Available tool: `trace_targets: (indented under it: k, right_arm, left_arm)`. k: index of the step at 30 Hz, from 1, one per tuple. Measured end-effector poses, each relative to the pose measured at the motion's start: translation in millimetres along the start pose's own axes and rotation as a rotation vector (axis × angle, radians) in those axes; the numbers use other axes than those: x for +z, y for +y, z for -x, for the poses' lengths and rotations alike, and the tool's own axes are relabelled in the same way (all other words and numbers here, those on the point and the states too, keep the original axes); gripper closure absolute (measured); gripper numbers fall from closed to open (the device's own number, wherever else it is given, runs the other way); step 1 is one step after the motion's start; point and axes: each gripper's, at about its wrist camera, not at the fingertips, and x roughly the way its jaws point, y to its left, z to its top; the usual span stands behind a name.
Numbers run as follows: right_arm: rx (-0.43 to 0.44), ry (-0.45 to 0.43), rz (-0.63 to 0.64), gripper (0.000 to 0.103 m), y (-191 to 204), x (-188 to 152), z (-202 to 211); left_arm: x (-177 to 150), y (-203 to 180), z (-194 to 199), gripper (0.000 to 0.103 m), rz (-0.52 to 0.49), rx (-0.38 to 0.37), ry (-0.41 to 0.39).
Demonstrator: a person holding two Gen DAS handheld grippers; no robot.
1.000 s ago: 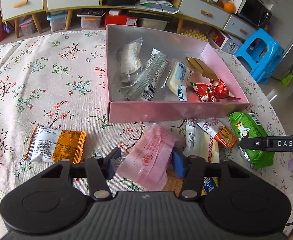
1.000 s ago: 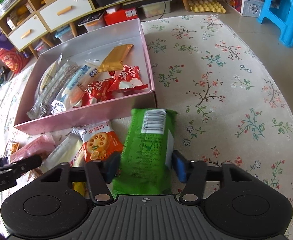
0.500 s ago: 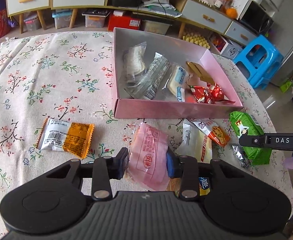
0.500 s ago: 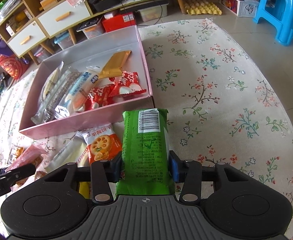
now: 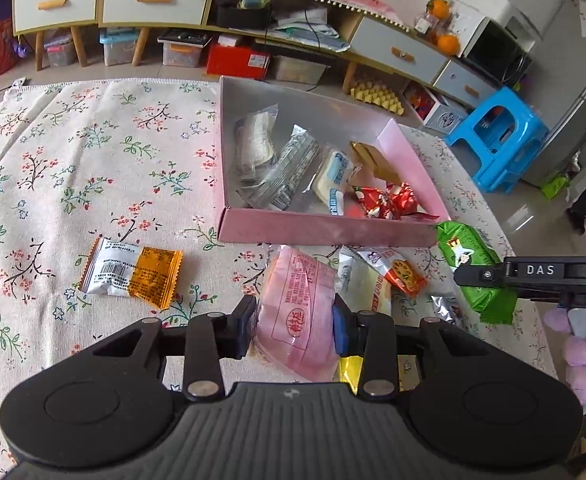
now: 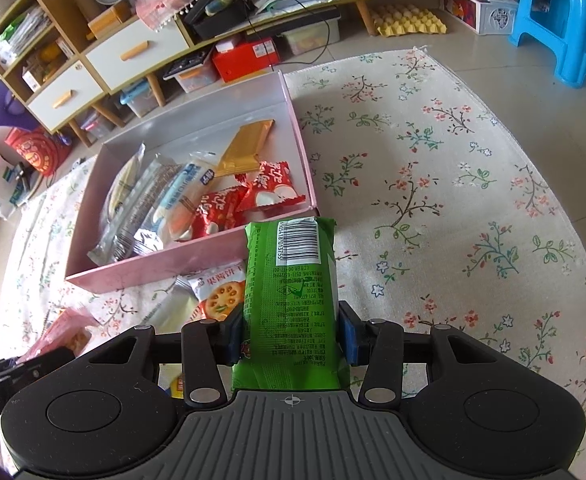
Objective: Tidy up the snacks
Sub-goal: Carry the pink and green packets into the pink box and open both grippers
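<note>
My left gripper [image 5: 293, 330] is shut on a pink snack packet [image 5: 299, 312], held just above the flowered cloth in front of the pink box [image 5: 325, 232]. My right gripper [image 6: 289, 336] is shut on a green snack packet [image 6: 291, 280], barcode end up, near the box's front right corner [image 6: 153, 268]. In the left wrist view that green packet [image 5: 471, 256] shows at the right, pinched in the other gripper. The box holds several wrapped snacks, among them red candies [image 6: 249, 200] and a gold bar [image 6: 245, 146].
An orange-and-white packet [image 5: 131, 272] lies on the cloth at the left. An orange biscuit packet [image 5: 399, 272] and a pale packet [image 5: 359, 288] lie before the box. A yellow wrapper [image 5: 349, 368] peeks under my left gripper. A blue stool [image 5: 497, 140] stands beyond the table's right edge.
Both grippers have closed on their packets and lifted them a little off the cloth; the pink packet now stands up between the left pads, the green one between the right pads.
</note>
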Motion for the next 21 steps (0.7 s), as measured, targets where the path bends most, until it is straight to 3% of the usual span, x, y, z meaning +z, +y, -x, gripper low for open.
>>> trace_targets:
  k: [12, 21]
  right_arm:
    - [0.077, -0.026, -0.047, 0.059, -4, 11, 12]
    - [0.141, -0.040, -0.084, 0.059, 3, 21, 9]
  left_arm:
    - [10, -1, 12, 0.068, 0.028, -0.048, -0.097]
    - [23, -2, -6, 0.068, 0.095, -0.045, -0.154]
